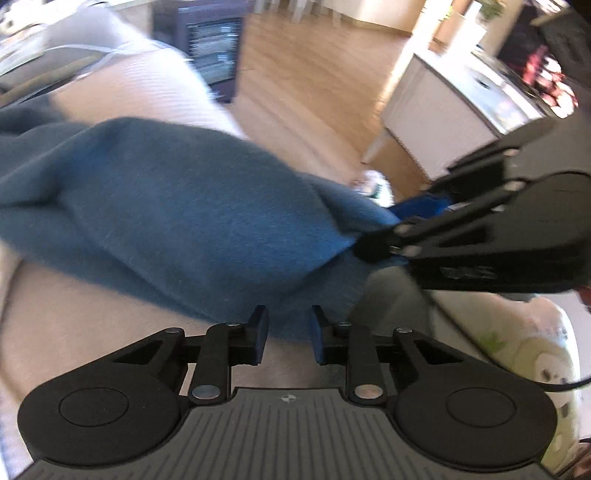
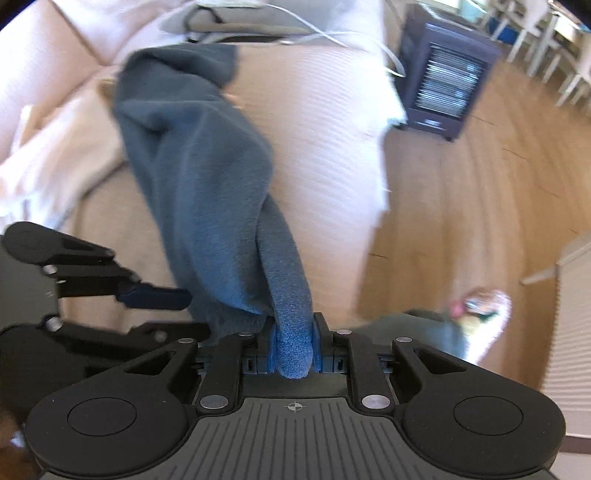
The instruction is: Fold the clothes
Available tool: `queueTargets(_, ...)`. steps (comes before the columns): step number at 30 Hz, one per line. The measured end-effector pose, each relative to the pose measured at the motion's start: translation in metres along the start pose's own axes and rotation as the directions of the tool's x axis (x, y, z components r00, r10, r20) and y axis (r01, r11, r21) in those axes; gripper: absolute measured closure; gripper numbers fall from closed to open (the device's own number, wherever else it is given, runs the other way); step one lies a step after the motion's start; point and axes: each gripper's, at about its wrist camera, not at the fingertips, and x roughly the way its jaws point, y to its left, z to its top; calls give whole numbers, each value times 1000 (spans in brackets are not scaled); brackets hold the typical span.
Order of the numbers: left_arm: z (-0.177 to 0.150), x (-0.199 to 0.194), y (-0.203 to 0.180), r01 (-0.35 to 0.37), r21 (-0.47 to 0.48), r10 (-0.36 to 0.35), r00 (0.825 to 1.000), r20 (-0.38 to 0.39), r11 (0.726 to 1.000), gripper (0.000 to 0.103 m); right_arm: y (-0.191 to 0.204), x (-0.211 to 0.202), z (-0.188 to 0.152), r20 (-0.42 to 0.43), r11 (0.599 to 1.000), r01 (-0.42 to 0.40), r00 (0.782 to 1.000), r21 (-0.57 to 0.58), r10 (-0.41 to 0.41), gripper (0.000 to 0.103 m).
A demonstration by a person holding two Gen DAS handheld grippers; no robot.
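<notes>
This is a home living room. A pale pink sofa (image 2: 314, 122) with a ribbed cover stands on a wooden plank floor (image 2: 461, 206), and a dark portable heater (image 2: 443, 81) sits on the floor just beside the sofa's end. Farther back are white chair legs (image 2: 535, 40), a white cabinet (image 1: 443, 107), and a potted plant (image 1: 491, 11) on top of it.

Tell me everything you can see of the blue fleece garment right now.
The blue fleece garment is soft, fuzzy, slate-blue cloth, bunched rather than flat. It trails across the pale ribbed couch cover and rises to the right gripper, shut on a rolled end of it. The left gripper, open, sits at its near edge; contact unclear.
</notes>
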Motion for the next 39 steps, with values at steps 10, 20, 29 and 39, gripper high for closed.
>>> queueTargets(10, 0, -10, 46, -73, -102, 73, 997, 4, 992, 76, -20, 59, 6, -72, 997, 50, 996, 60, -46, 84)
queueTargets(20, 3, -25, 72, -108, -234, 121, 992, 41, 966, 61, -23, 50, 2, -47, 996, 46, 998, 81, -42, 77)
queueTargets(29, -4, -23, 59, -104, -228, 120, 991, 56, 968, 54, -19, 26, 3, 7, 994, 67, 998, 88, -68, 73)
queueTargets(39, -5, -16, 56, -115, -265, 136, 989, 63, 957, 48, -11, 14, 10, 54, 995, 3, 998, 102, -9, 68)
